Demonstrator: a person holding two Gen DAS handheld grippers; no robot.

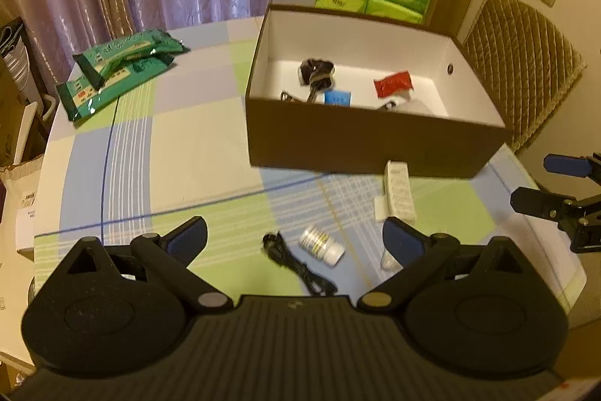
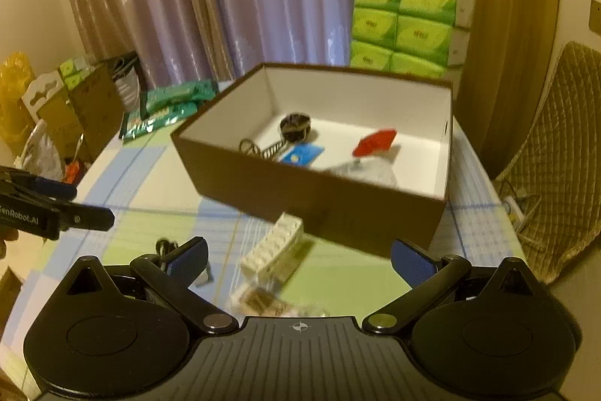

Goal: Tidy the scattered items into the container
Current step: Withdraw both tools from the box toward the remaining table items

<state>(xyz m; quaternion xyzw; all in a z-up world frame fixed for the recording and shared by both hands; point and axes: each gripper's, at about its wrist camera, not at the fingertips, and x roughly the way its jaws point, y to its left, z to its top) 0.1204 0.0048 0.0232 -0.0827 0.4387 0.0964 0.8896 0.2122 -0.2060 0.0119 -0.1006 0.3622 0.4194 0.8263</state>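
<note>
Brown box [image 1: 372, 145] open — bottle [image 1: 321, 245] toppled outside.

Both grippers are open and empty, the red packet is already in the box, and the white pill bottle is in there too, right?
Not quite. The white pill bottle still lies on the table beside the black cable, as the left wrist view shows. The red packet is in the box, and both grippers, left and right, are open and empty.

The left hand-held gripper [image 1: 295, 239] hangs spread above a white bottle [image 1: 321, 245] and black cable [image 1: 296, 267].
</note>
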